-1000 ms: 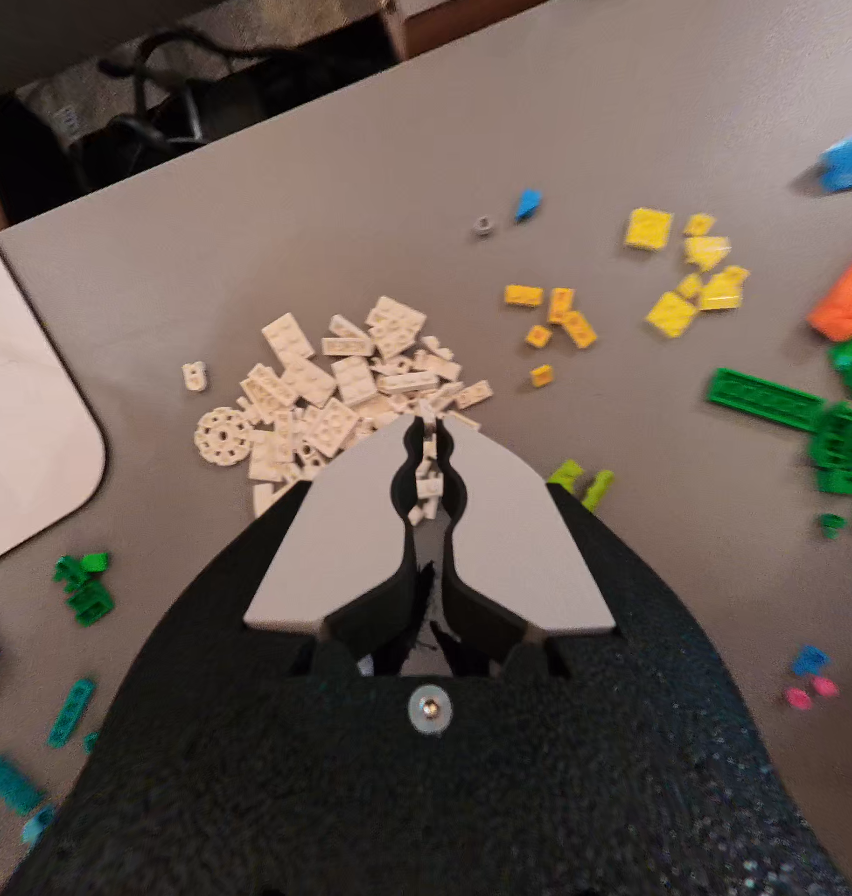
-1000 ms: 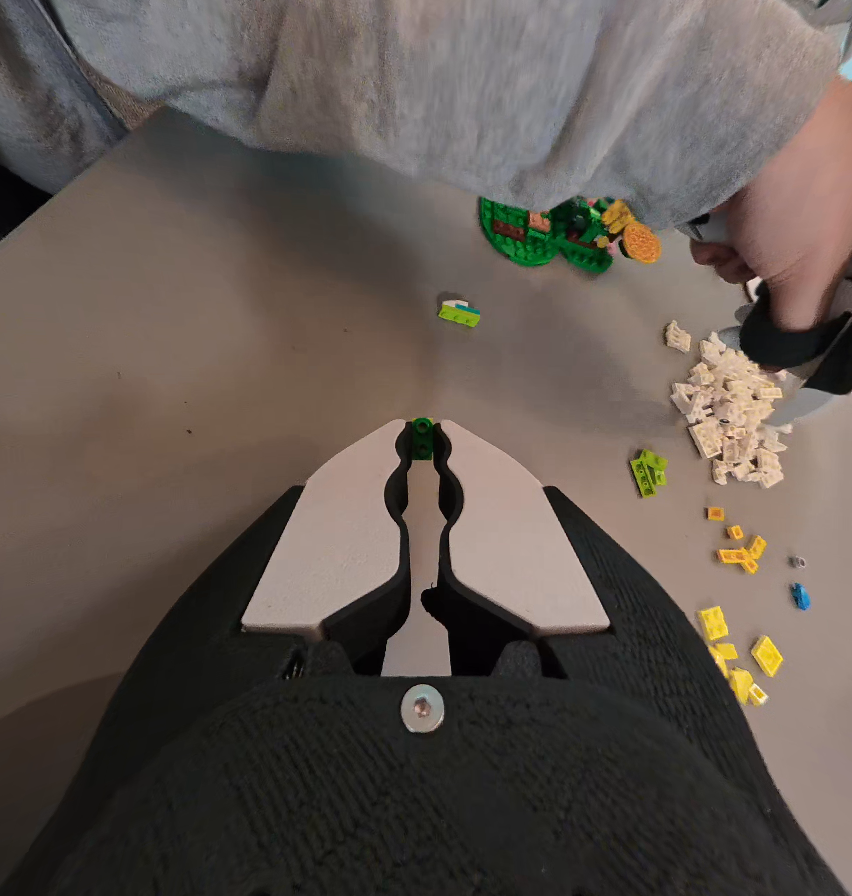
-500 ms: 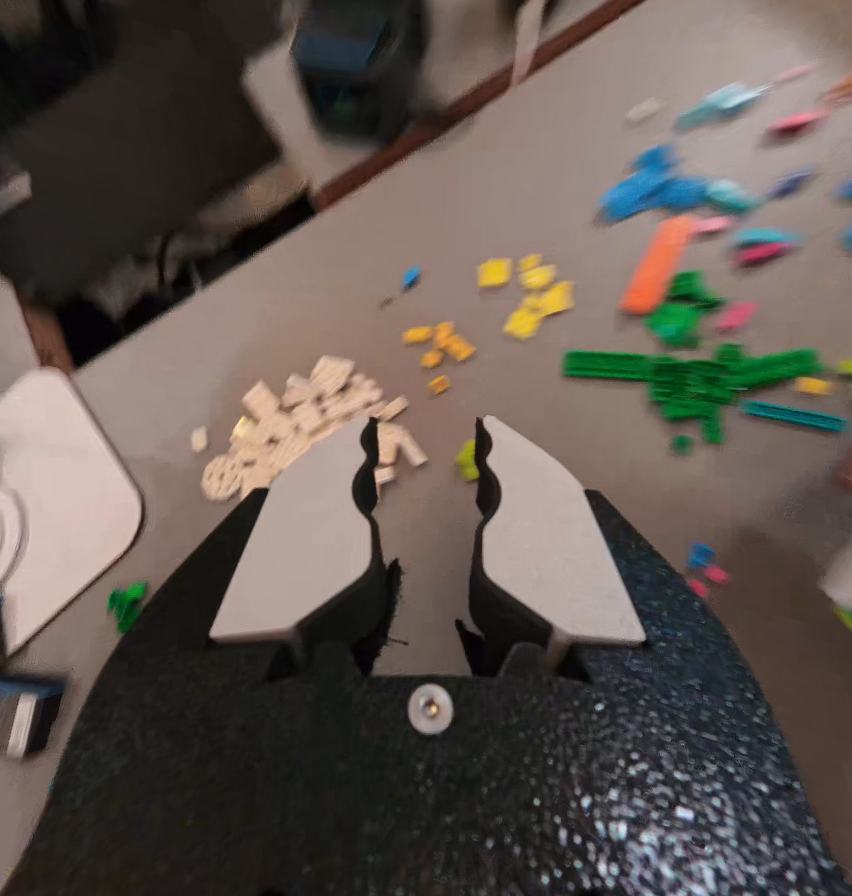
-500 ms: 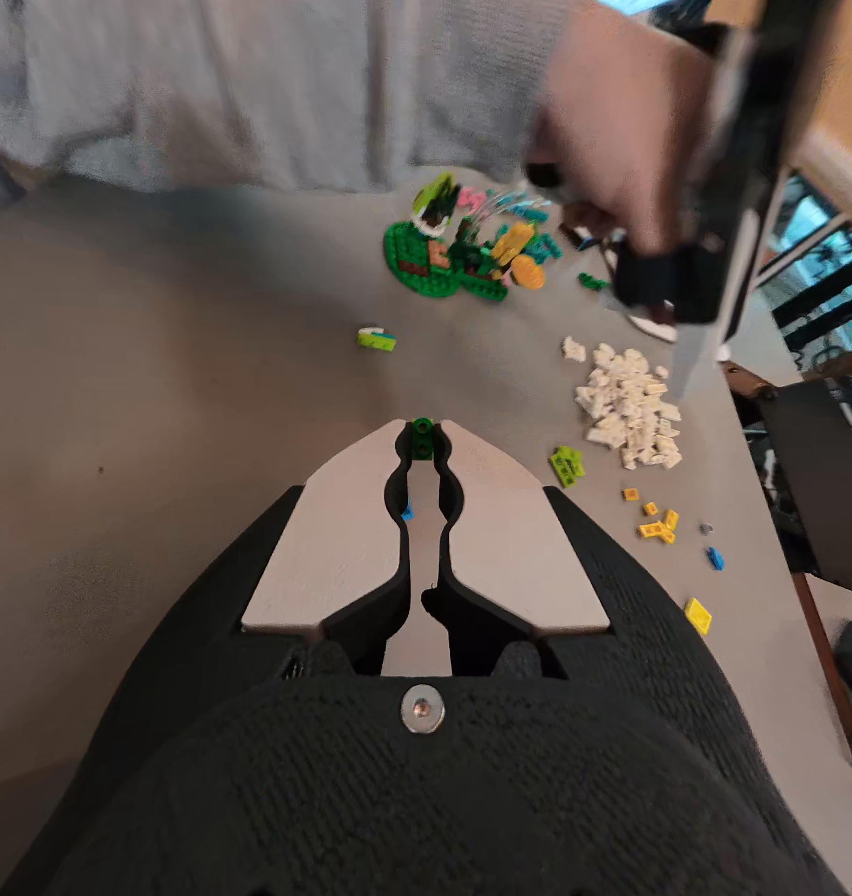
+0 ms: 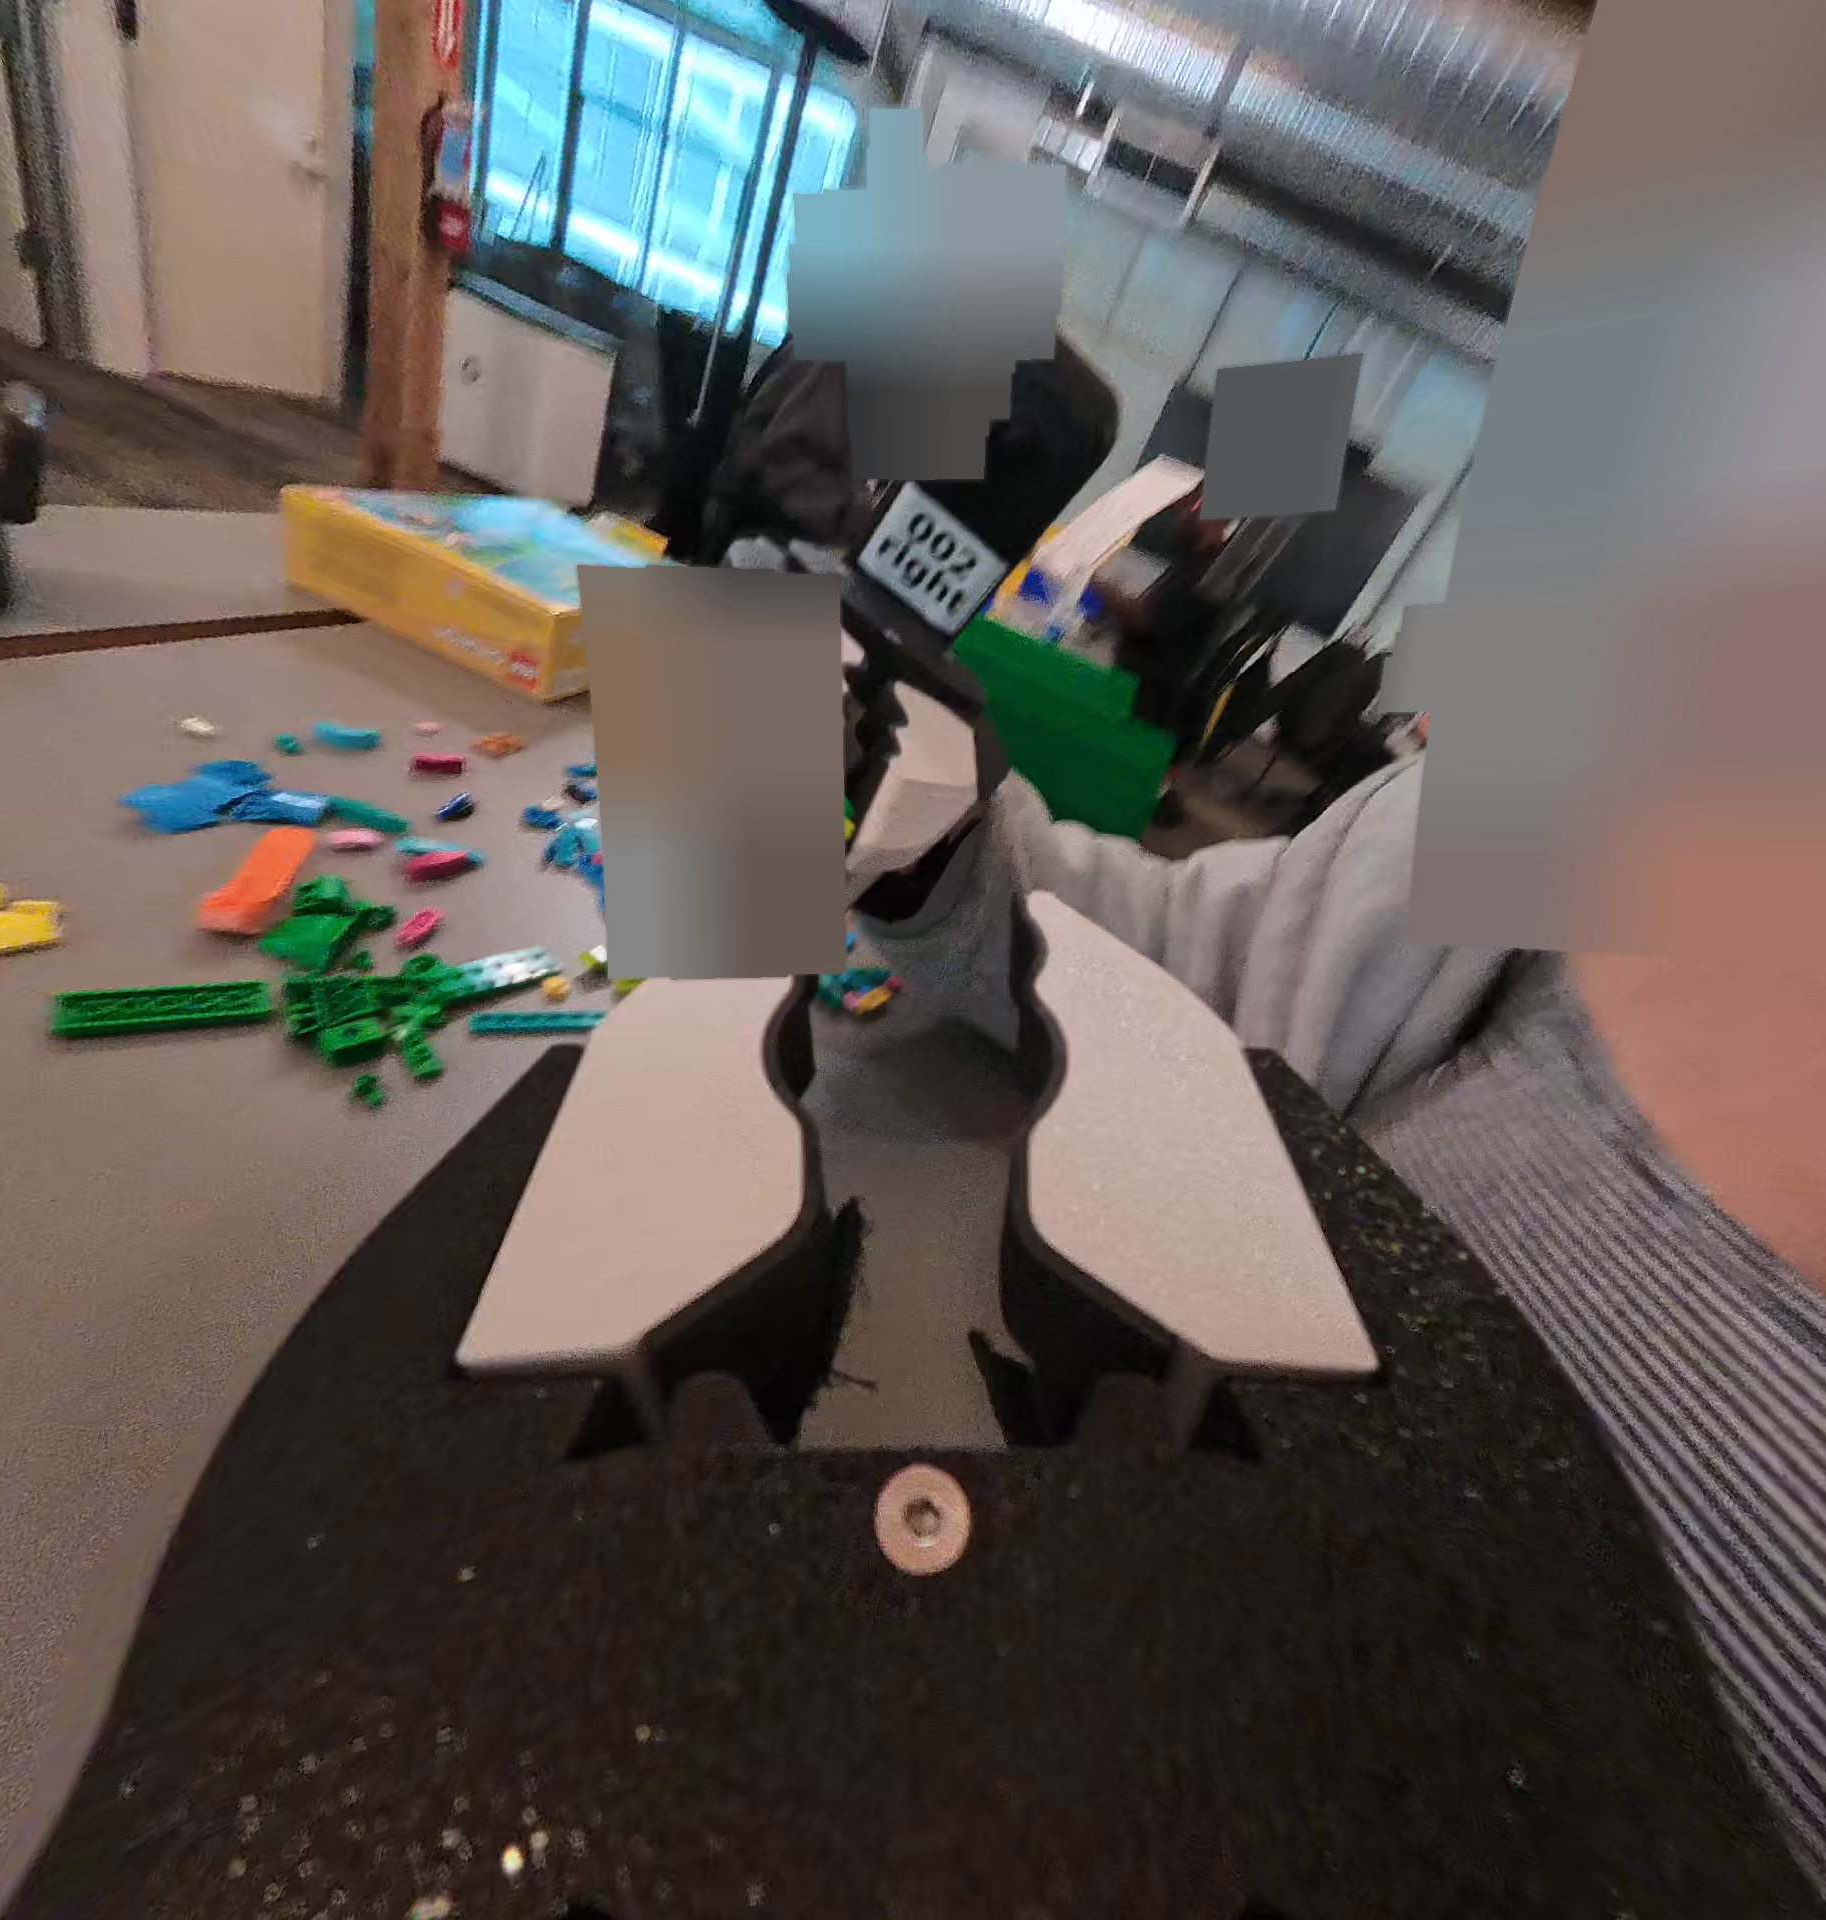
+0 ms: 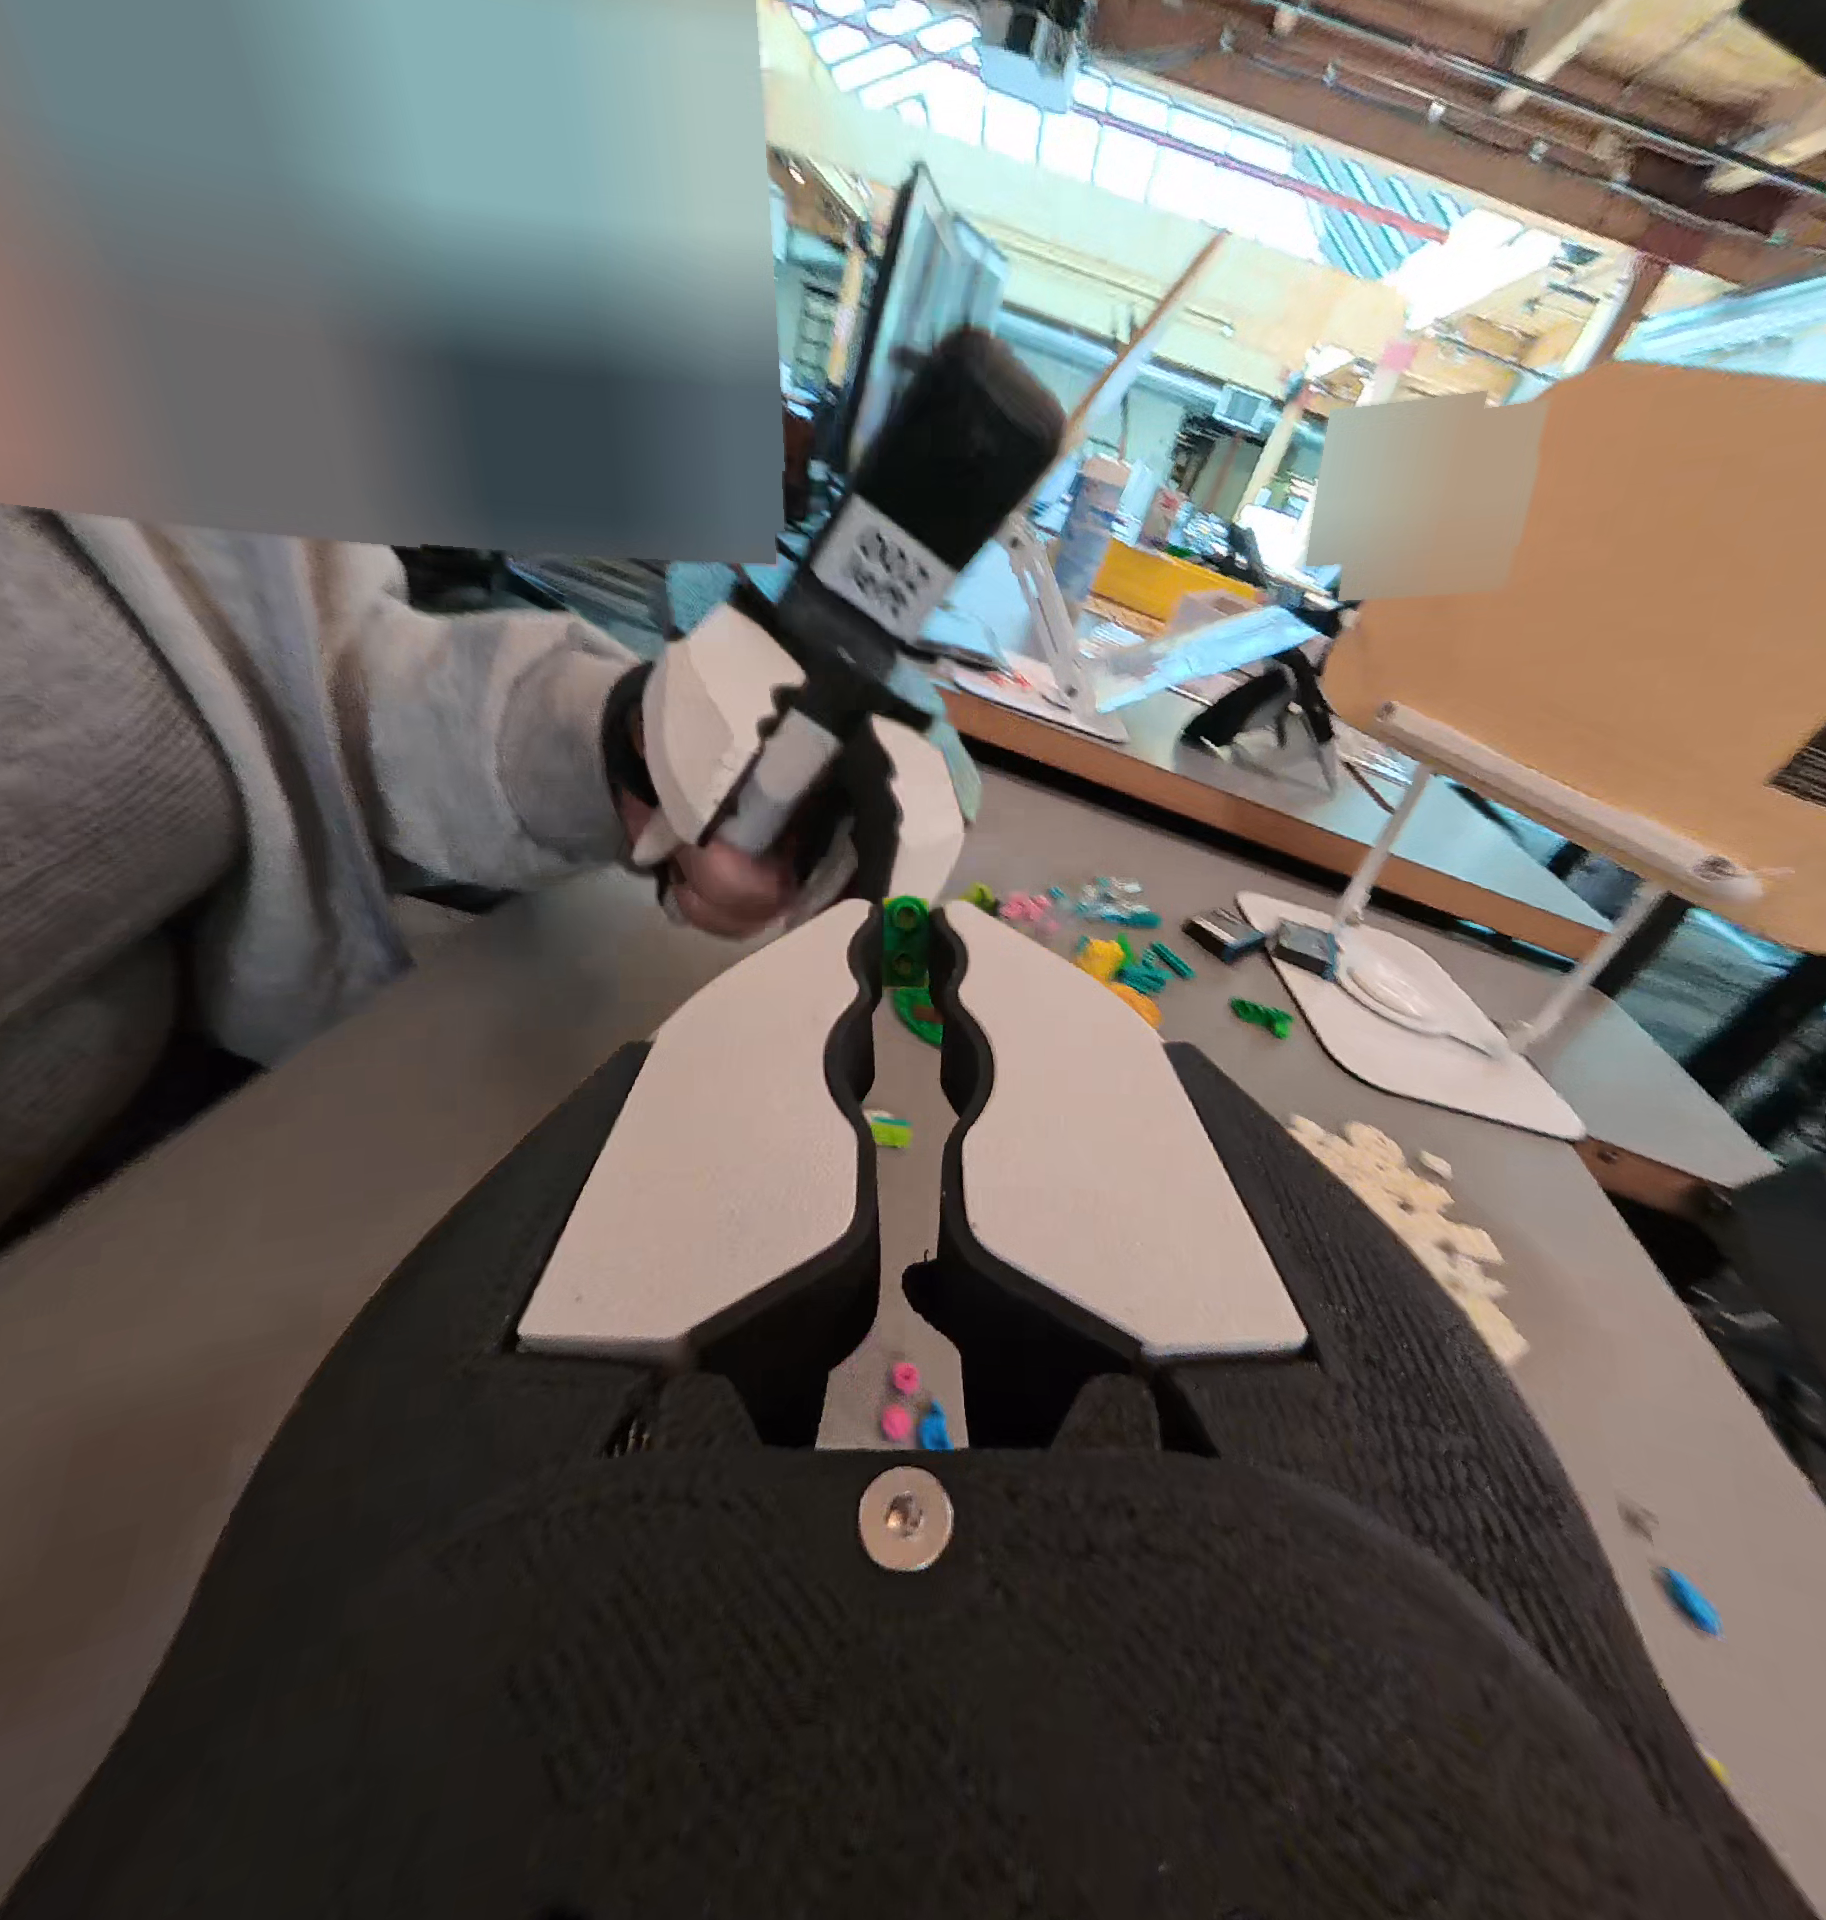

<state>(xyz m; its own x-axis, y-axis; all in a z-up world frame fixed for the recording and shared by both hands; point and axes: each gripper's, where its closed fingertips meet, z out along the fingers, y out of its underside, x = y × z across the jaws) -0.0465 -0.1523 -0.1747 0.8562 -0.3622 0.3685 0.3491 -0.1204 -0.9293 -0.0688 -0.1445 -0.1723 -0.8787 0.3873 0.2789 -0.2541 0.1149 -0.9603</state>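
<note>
The right gripper (image 6: 907, 940) pinches a small green brick (image 6: 907, 938) at its fingertips, lifted off the grey table (image 6: 213, 1195), seemingly presenting it to the left gripper (image 5: 914, 997), which faces it spread and bare.

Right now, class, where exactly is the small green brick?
In the right wrist view, the small green brick is pinched at the tips of the right tongs, raised above the grey table, just below the hand gripping the other tongs.
</note>
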